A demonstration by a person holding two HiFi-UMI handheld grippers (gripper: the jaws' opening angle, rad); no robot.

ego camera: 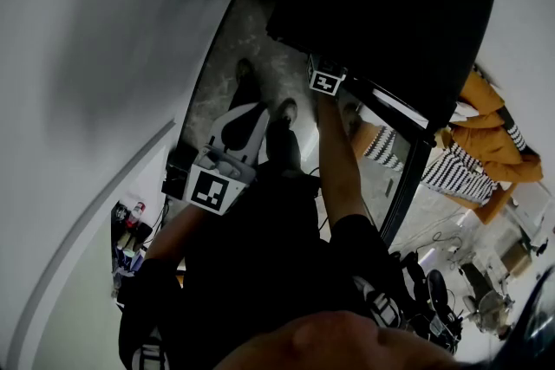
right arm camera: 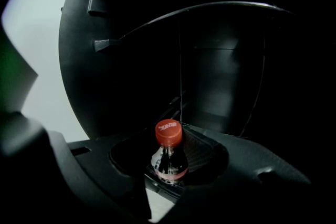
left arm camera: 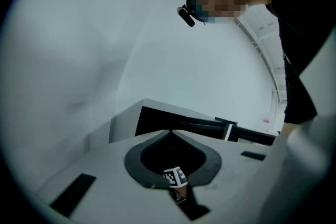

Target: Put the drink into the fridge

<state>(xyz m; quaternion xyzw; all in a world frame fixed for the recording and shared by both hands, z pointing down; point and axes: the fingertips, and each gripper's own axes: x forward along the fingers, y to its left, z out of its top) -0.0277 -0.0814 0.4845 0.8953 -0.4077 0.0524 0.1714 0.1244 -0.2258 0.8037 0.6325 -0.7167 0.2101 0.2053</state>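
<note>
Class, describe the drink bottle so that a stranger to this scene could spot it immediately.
Find the big black fridge with its door open. The right gripper reaches inside, holding a small dark cola bottle between its jaws. Its bright red cap stands out against the black interior.

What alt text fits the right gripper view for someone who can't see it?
A dark cola bottle with a red cap stands gripped in the right claw, facing a dark fridge. A pale wall shows at left.
</note>
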